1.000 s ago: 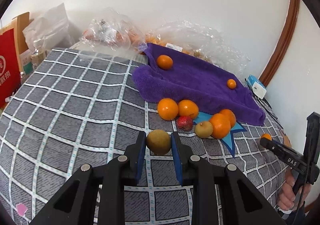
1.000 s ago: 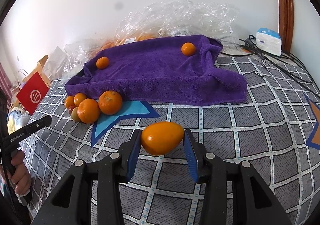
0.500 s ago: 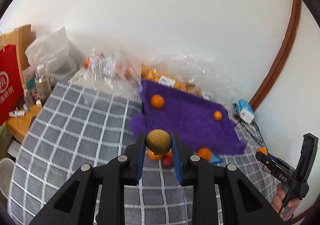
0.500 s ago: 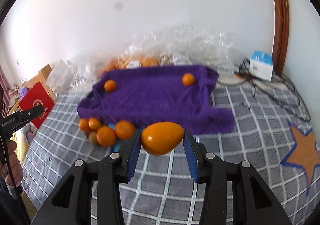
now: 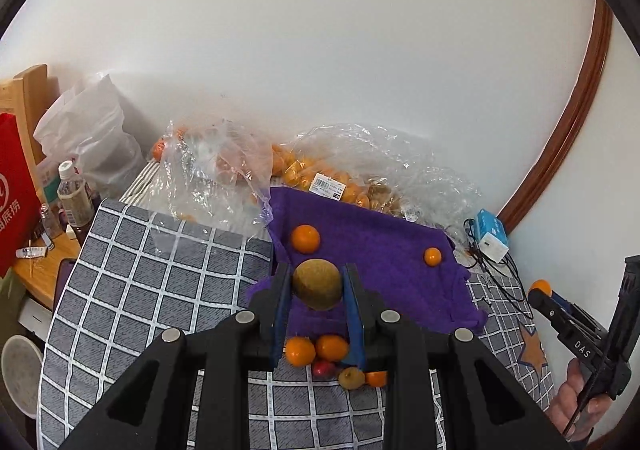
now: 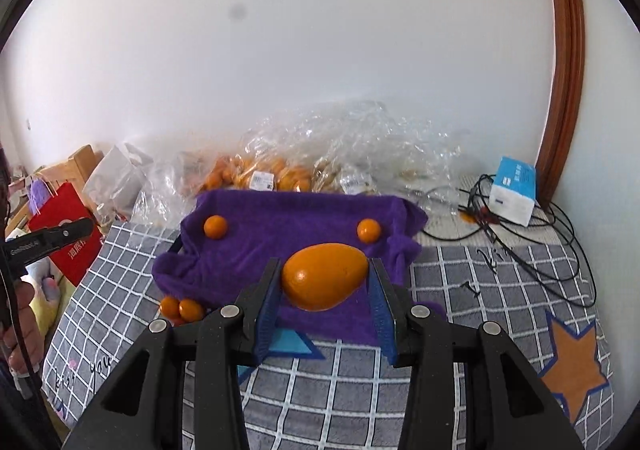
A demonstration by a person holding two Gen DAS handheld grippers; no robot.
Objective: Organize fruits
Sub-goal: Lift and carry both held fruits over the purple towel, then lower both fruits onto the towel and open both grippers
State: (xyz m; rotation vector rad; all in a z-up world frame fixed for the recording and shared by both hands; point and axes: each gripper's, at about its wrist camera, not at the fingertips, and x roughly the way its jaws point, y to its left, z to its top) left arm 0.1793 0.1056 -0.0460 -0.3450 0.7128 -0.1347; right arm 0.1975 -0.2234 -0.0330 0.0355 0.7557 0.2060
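Observation:
My left gripper (image 5: 317, 286) is shut on a brown-green kiwi (image 5: 317, 284), held high above the bed. My right gripper (image 6: 325, 282) is shut on an oval orange mango (image 6: 325, 276), also lifted. Below lies a purple towel (image 5: 384, 250) (image 6: 288, 234) with two small oranges on it (image 5: 305, 238) (image 5: 432, 256) (image 6: 215, 226) (image 6: 368, 230). A cluster of oranges (image 5: 316, 349), a red fruit (image 5: 322, 368) and another kiwi (image 5: 351, 378) sits on the checked cover just in front of the towel, partly hidden by my left fingers. The right gripper also shows at the left wrist view's right edge (image 5: 540, 292).
Clear plastic bags of oranges (image 5: 320, 177) (image 6: 280, 169) pile against the wall behind the towel. A blue-white box (image 6: 514, 189) and black cables (image 6: 552, 250) lie at the right. A red bag (image 5: 16, 189), bottles (image 5: 74, 193) and a wooden side table stand left of the bed.
Both grippers have risen with their fruit still gripped. The bed, towel and fruit cluster now look smaller and farther below, and more wall shows.

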